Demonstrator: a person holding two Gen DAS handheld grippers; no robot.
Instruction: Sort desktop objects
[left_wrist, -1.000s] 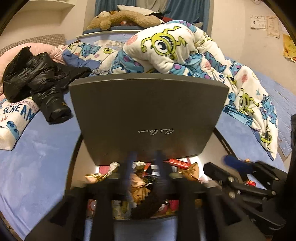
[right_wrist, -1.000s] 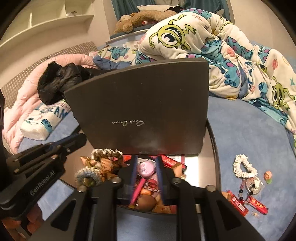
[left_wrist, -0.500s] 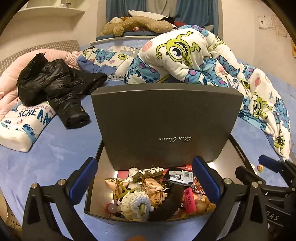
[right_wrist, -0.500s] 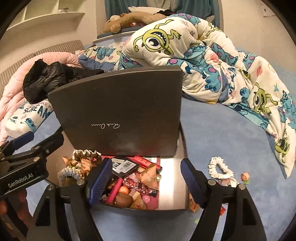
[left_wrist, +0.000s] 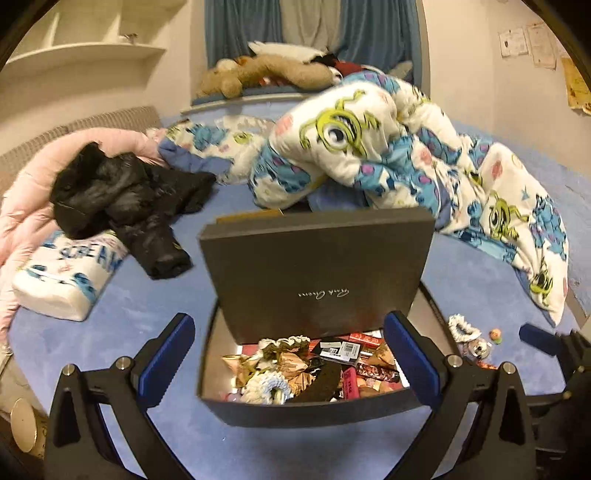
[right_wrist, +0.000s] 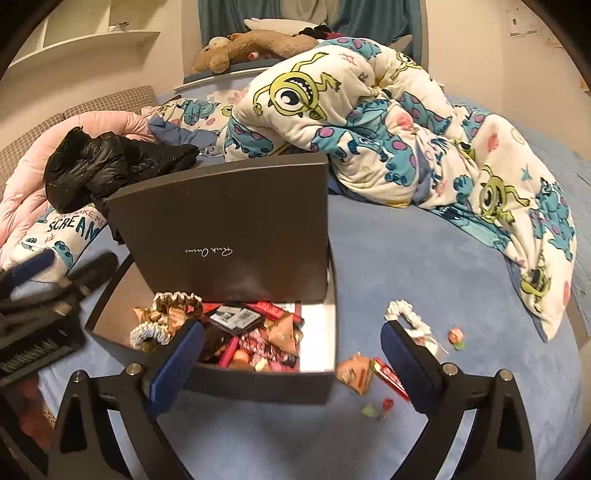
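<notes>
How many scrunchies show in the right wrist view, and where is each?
3. A brown scrunchie and a grey scrunchie lie in the box, at its left side. A white scrunchie lies on the blue bed cover right of the box. Others may be buried under the snacks.

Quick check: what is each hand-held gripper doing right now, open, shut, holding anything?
Left hand-held gripper: open wide, holding nothing.
Right hand-held gripper: jaws opening, nearly full width, nothing gripped between them.
</notes>
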